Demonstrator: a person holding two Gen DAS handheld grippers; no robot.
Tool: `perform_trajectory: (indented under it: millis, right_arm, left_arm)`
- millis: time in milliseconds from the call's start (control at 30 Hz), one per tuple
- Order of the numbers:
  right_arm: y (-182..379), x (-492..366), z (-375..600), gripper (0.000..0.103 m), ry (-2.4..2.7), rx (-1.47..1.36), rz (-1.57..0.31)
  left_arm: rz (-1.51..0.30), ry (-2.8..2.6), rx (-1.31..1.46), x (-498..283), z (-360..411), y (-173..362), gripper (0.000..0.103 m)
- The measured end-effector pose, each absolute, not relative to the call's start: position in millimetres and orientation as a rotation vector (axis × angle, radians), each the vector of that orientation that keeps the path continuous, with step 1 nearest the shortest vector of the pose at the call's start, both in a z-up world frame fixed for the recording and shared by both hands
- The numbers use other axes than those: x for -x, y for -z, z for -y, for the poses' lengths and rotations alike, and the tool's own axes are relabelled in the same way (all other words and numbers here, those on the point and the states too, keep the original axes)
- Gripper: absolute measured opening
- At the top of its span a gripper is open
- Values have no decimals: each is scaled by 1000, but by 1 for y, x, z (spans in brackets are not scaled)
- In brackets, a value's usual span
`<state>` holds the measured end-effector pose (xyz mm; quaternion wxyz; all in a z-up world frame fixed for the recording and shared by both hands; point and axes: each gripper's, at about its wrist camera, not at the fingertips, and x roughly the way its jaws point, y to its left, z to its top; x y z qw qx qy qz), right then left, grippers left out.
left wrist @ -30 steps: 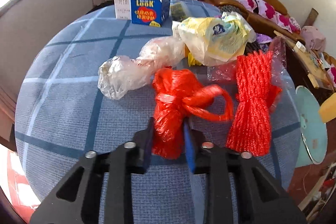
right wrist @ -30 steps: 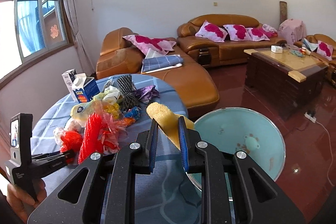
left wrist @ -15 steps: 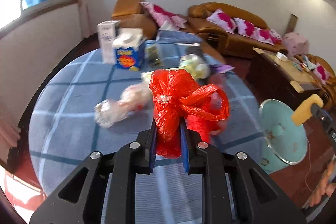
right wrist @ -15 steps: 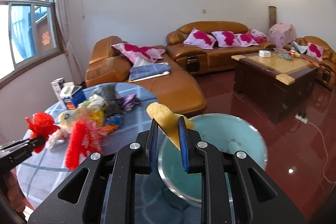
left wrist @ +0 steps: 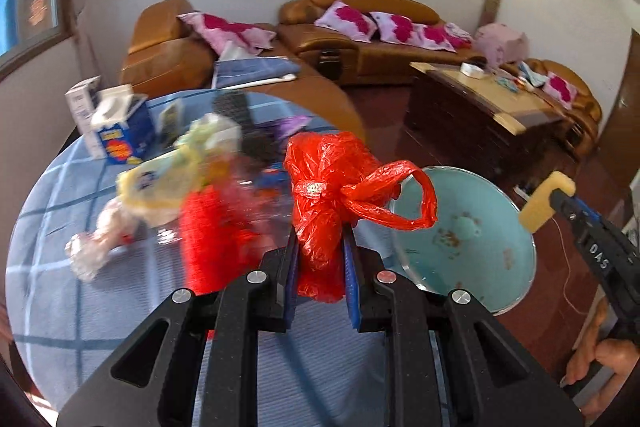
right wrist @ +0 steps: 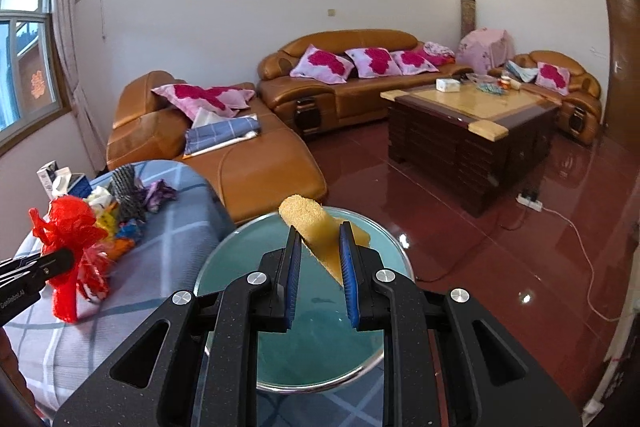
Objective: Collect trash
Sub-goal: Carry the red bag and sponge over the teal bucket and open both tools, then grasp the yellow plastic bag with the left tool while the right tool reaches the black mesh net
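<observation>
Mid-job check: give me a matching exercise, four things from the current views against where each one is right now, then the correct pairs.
Things:
1. red plastic bag
2. yellow sponge
3. blue carton
4. teal basin

Places:
A. on the floor beside the table
B. clamped in the left gripper
C. standing at the table's far side
D. clamped in the right gripper

Pairs: 1-B, 2-D, 3-C, 4-A

Carrying everything: a round table covered in blue cloth checked with pale and dark lines point(left wrist: 60, 291). Lying on it: a bundle of red plastic netting point(left wrist: 212, 227), a crumpled clear plastic bag point(left wrist: 96, 247), a yellow-green printed wrapper point(left wrist: 160, 183), a blue milk carton point(left wrist: 122, 135) beside a white carton point(left wrist: 82, 107), a dark mesh roll point(right wrist: 126, 193), a purple wrapper point(right wrist: 160, 193).
</observation>
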<state>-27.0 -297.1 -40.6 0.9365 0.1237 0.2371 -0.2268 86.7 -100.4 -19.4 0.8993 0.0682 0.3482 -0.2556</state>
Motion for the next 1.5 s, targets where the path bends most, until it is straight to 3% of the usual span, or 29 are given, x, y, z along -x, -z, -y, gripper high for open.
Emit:
perform_trajectory:
  millis: [533,633,733,800,967,1033,1100,1500]
  right_arm:
    - [82,17,329,21,462,-354,-601]
    - [85,14,331,28,438,-377,-624]
    - [84,15,333,34,438,-395,-623]
    - [83,16,334,36,440,-401,-613]
    - [77,21,335,37,480,-404,-587]
    - [75,26,340,37,512,-413,-570]
    - [71,31,345,37,549,-426,-550]
    - [66,30,328,36,554,-383,-570]
  left_arm:
    - [-799,670,-232,-78,191,50,19]
    - [-834,684,-241,-80,200,60,20]
    - [-842,676,-259,-81,204,66,24]
    - [-844,670,-260,-81,205,68,41]
    - [-843,658,-260,-82,202,69,47]
    - [-839,647,-250,-83,195,66,58]
    - [-822,628,-248,-83,186,63,62]
    - [-834,502,-241,-97,140,60,62]
